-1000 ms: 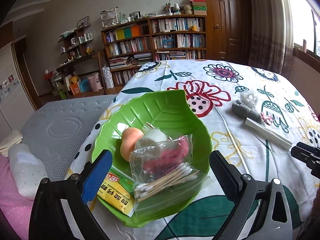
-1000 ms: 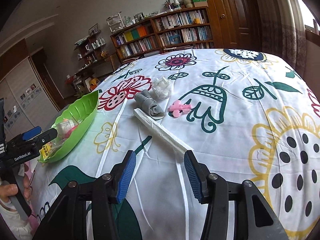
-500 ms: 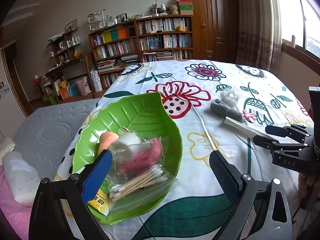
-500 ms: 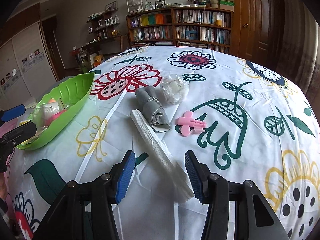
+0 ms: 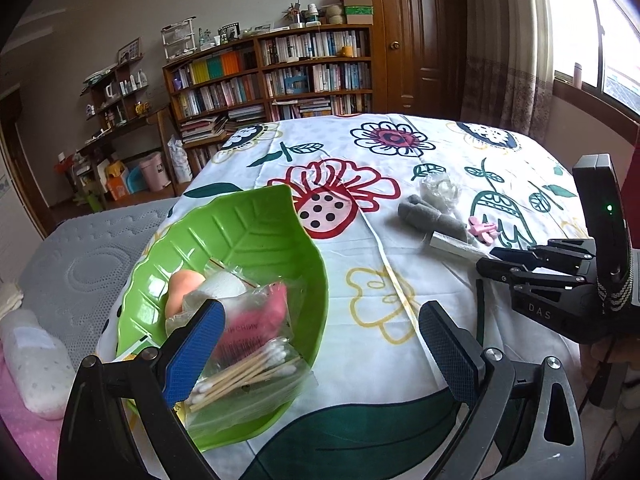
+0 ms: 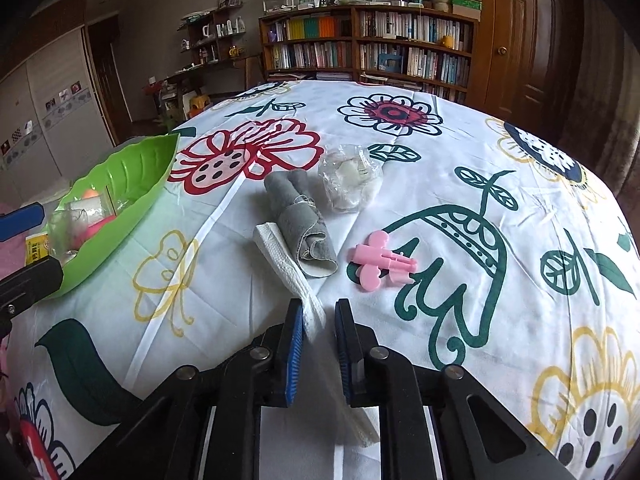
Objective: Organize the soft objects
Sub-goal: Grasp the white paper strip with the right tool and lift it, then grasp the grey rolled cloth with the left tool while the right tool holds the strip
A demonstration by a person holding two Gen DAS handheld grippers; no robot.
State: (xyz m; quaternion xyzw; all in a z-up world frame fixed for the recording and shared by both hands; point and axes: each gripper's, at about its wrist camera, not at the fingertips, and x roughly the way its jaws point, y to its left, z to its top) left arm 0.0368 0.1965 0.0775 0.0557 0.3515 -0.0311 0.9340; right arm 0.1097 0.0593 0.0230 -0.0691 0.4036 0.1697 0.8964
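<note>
Surface: white bedspread printed with large flowers and leaves [image 6: 460, 184], filling most of both views; wooden bookshelves [image 6: 372, 46] stand along the far wall at upper centre.
Right gripper: [image 6: 318, 354] at lower centre of the right wrist view, blue-padded jaws drawn close around the near end of the folded white paper towel strip [image 6: 286, 260]; whether the pads press the strip cannot be told.
Paper towel strip: runs from between the jaws up and to the left, its far end touching the rolled grey cloth [image 6: 300, 220].
Grey cloth: centre of the right wrist view, lying just left of the crumpled clear plastic bag with pale contents [image 6: 348, 178].
Pink plastic clip: [image 6: 380, 266] right of the cloth, apart from it.
Left gripper: [image 5: 320, 354] at lower centre of the left wrist view, jaws spread wide, holding nothing, above the near rim of the green leaf-shaped plastic dish [image 5: 248, 236].
Dish contents: clear bag of cotton swabs [image 5: 244, 376], pink item in a clear bag [image 5: 260, 312], orange egg-shaped sponge [image 5: 182, 290].
Dish position: left centre of the left wrist view, well apart from the cloth.
</note>
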